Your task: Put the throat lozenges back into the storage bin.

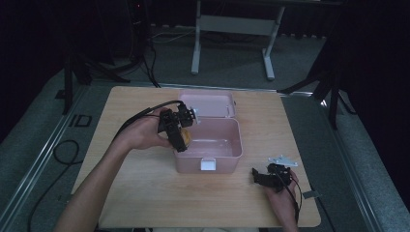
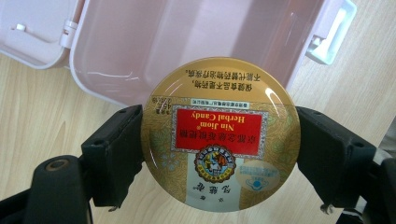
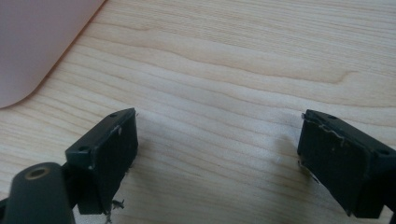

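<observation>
The left gripper [image 1: 181,133] sits at about ten o'clock from the middle of the wooden table [image 1: 145,193], over the left rim of the open pink box [image 1: 227,150], its jaws closed on the edges of a round gold candy tin [image 2: 220,135]. In the left gripper view the tin faces the camera flat-on, gripped at its three and nine o'clock edges; being round it has no long axis, but its red "Herbal Candy" label reads upside down, its top toward six o'clock. The box's lid [image 1: 210,104] lies folded back toward twelve o'clock. The right gripper [image 1: 270,178] rests at about four o'clock on the table, jaws spread wide and holding nothing, with bare wood between them.
</observation>
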{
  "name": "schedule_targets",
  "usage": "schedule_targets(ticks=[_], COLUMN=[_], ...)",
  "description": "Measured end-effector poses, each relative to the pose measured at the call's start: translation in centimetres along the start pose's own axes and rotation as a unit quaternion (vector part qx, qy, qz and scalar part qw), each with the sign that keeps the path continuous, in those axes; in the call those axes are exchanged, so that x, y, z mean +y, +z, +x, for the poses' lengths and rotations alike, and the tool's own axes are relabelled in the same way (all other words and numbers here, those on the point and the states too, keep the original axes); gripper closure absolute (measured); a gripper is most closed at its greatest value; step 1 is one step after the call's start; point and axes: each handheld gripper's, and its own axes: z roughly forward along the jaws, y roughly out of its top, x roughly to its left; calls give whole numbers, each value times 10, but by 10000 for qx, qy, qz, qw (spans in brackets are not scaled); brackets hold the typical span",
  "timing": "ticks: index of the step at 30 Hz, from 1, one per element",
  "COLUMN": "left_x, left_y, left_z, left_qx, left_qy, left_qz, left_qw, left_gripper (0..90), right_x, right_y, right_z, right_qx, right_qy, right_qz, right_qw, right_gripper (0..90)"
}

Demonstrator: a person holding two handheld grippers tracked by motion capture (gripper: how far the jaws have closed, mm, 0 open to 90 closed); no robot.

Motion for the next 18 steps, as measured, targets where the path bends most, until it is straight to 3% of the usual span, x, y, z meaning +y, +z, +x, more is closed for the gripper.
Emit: schedule_targets(ticks=[18], left_x=[14], left_y=[11], left_z=[-6], left_qx=[-47], left_qy=[140], left_qz=[126], left_qw=[9998], left_gripper=[205], right_x=[0], right_y=[0], right_z=[0], right_qx=[3], right_qy=[-3], right_qz=[1], right_qw=[10000], right_gripper=[120])
